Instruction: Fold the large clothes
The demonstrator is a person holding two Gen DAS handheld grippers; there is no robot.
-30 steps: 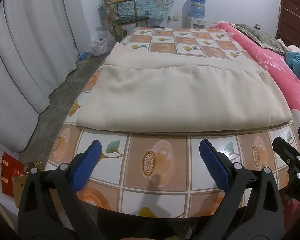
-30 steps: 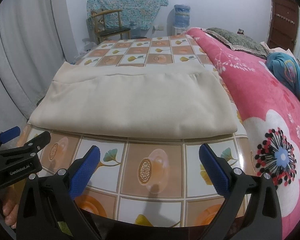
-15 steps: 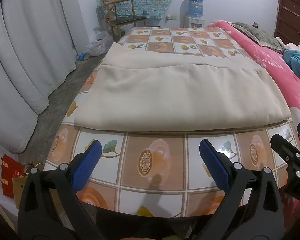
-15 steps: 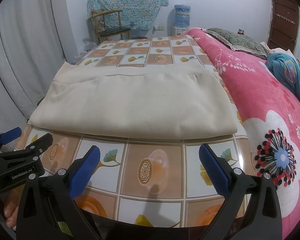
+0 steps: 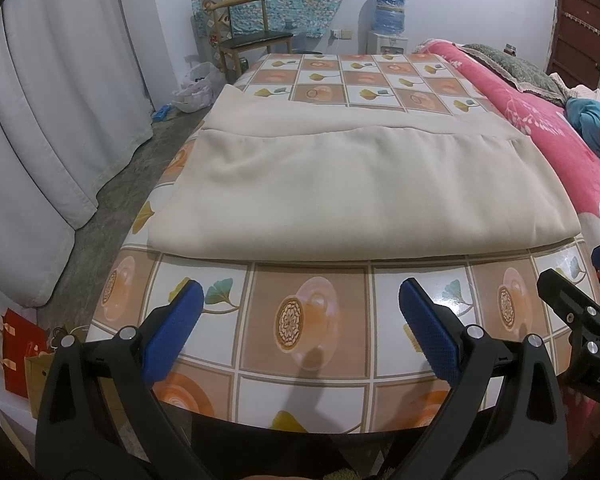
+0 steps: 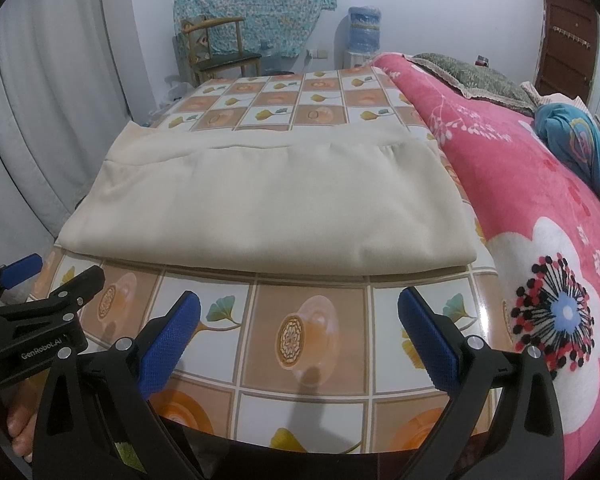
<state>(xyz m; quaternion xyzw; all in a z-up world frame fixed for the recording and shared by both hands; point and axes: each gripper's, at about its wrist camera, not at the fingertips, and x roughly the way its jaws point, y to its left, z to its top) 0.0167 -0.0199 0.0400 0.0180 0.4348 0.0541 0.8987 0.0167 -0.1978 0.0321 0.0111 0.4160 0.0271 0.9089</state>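
Note:
A large cream garment (image 5: pixel 352 184) lies folded flat across the table (image 5: pixel 312 320), its top layer stopping short of the far edge so a strip of the lower layer shows. The same cream garment (image 6: pixel 268 208) fills the middle of the right wrist view. My left gripper (image 5: pixel 300 304) hovers open over the near table edge, a little short of the cloth's front fold, holding nothing. My right gripper (image 6: pixel 300 308) hangs open beside it, also short of the fold and holding nothing. Each gripper appears at the edge of the other's view.
The table (image 6: pixel 300 92) has a tiled leaf-pattern cover. A pink flowered blanket (image 6: pixel 540 208) covers the bed on the right. White curtains (image 5: pixel 48 120) hang on the left. A wooden chair (image 5: pixel 248 36) and a water dispenser (image 5: pixel 388 20) stand by the back wall.
Both grippers have drifted slightly; the left wrist view has shifted a little so the cloth sits marginally lower and nearer. The cloth itself has not moved.

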